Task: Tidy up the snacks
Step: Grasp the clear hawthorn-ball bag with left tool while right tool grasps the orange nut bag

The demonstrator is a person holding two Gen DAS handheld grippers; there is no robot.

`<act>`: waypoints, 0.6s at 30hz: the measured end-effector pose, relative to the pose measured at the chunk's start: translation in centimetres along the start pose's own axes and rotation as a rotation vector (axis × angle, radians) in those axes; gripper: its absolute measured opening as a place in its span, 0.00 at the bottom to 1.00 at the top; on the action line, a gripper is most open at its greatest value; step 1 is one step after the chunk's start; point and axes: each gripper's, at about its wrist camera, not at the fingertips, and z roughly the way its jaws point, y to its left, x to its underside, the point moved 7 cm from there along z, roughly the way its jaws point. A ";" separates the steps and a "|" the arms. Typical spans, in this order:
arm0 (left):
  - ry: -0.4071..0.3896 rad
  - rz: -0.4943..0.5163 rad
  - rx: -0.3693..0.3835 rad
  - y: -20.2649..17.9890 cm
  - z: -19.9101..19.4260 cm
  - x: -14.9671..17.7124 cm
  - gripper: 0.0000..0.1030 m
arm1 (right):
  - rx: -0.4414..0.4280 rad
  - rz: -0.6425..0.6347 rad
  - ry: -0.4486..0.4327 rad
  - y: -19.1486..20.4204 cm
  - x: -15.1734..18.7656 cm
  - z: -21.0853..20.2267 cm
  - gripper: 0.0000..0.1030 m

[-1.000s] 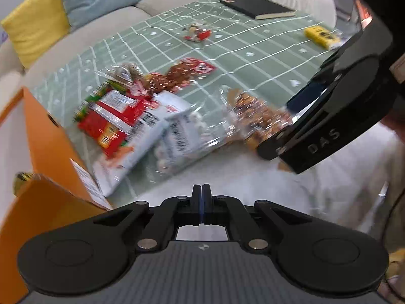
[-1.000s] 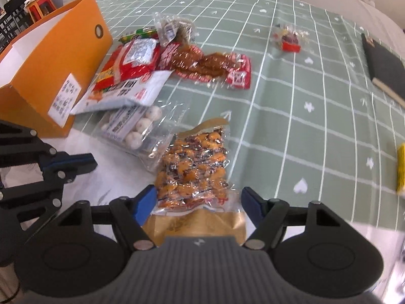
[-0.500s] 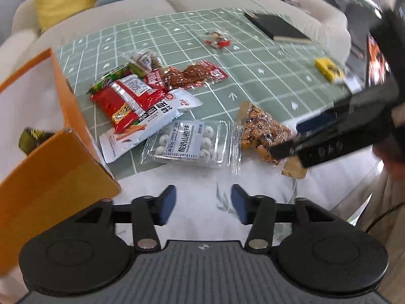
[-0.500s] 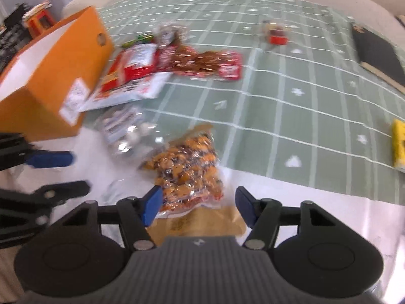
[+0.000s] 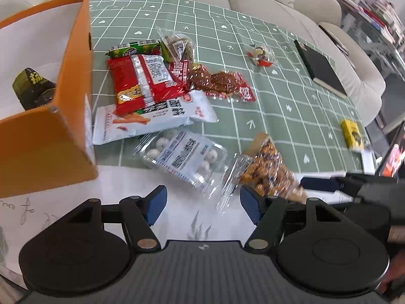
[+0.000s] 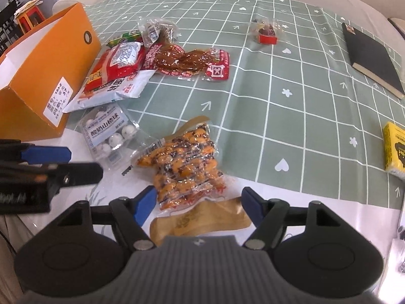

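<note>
An orange box (image 5: 63,116) stands at the left with a dark green packet (image 5: 33,88) inside. Beside it lies a pile of snacks: a red packet (image 5: 141,81), a white packet (image 5: 152,119), a clear tray of white balls (image 5: 184,157) and a brown meat packet (image 5: 220,81). A bag of orange snacks (image 6: 187,167) lies near the table's front edge. My left gripper (image 5: 202,205) is open and empty just in front of the clear tray. My right gripper (image 6: 197,206) is open, with the near end of the orange snack bag between its fingers.
A small red-and-clear sweet packet (image 6: 265,31) lies further back on the green checked cloth (image 6: 278,101). A black notebook (image 6: 372,58) lies at the far right and a yellow packet (image 6: 395,149) at the right edge. A beige sofa (image 5: 278,0) runs behind the table.
My left gripper opened from shut and moved in closer to the clear tray. My right gripper stayed open over the orange snack bag, shifting only slightly.
</note>
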 end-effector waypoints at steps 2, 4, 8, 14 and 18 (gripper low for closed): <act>0.010 -0.033 -0.004 -0.2 0.6 -0.4 0.80 | 0.002 -0.001 -0.004 -0.1 -0.1 0.1 0.69; 0.024 -0.050 -0.029 -0.3 1.4 -0.5 0.78 | 0.002 0.000 -0.010 -0.1 -0.3 0.2 0.69; 0.047 -0.015 -0.084 -0.1 2.3 -0.1 0.62 | 0.000 0.019 -0.012 -0.5 -0.5 0.3 0.69; 0.086 -0.007 -0.106 1.4 1.6 0.6 0.26 | 0.013 0.006 -0.007 -0.5 -0.3 0.4 0.71; 0.111 0.011 -0.128 2.4 0.9 1.5 0.10 | 0.026 0.005 -0.002 -0.5 -0.2 0.2 0.71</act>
